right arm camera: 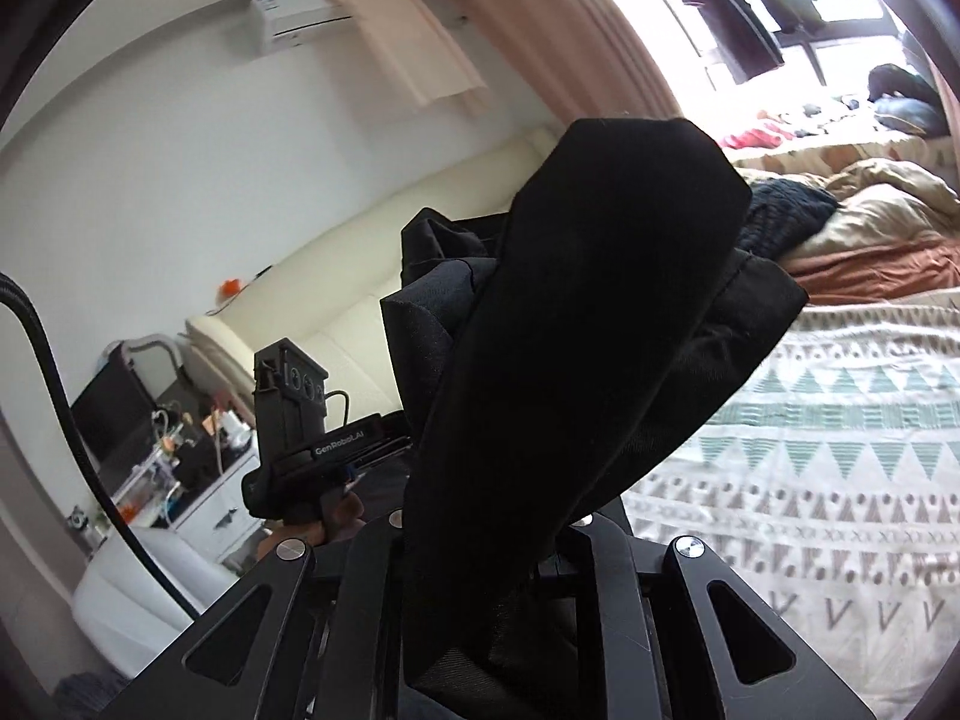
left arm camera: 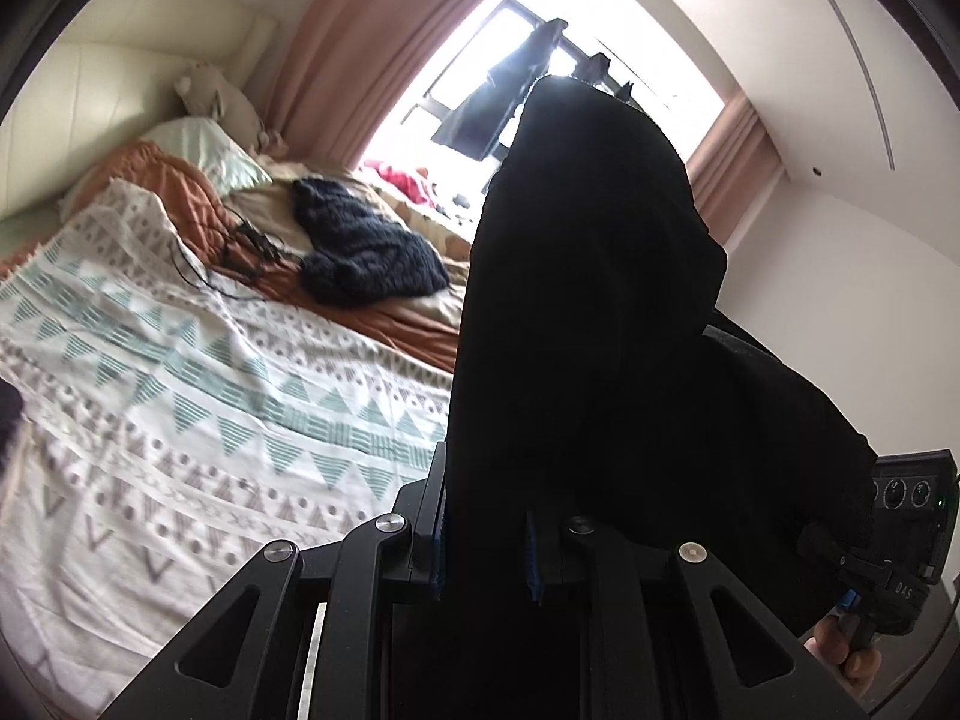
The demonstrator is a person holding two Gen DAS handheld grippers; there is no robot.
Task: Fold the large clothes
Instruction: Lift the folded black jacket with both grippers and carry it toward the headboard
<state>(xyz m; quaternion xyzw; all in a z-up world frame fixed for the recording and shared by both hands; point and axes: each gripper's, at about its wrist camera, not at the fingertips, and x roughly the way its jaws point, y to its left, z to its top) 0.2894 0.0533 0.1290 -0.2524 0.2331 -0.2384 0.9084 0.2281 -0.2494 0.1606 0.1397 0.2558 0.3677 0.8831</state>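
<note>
From the left wrist, the left claw (left arm camera: 486, 546) is pinching a black garment (left arm camera: 588, 300), which rises straight ahead of it and blocks most of the view forward; the fingertips themselves are buried in the dark cloth and hard to tell from it. To the claw's left lies the bed (left arm camera: 180, 372) under a patterned blanket, with a dark knitted sweater (left arm camera: 360, 240) farther ahead on it. To the claw's right, the other device (left arm camera: 900, 516) is cut off by the edge, a hand (left arm camera: 840, 654) below it only partly seen. The window (left arm camera: 480, 60) ahead is washed out by glare. From the right wrist, the right claw (right arm camera: 480, 540) is likewise clamped on the black garment (right arm camera: 588, 312), whose bunched folds stand up ahead and hide the fingertips. To its right the bed (right arm camera: 840, 420) runs out of the picture. To its left the left device (right arm camera: 300, 420) shows, with a cluttered nightstand (right arm camera: 180, 468) behind it too small to make out.
</note>
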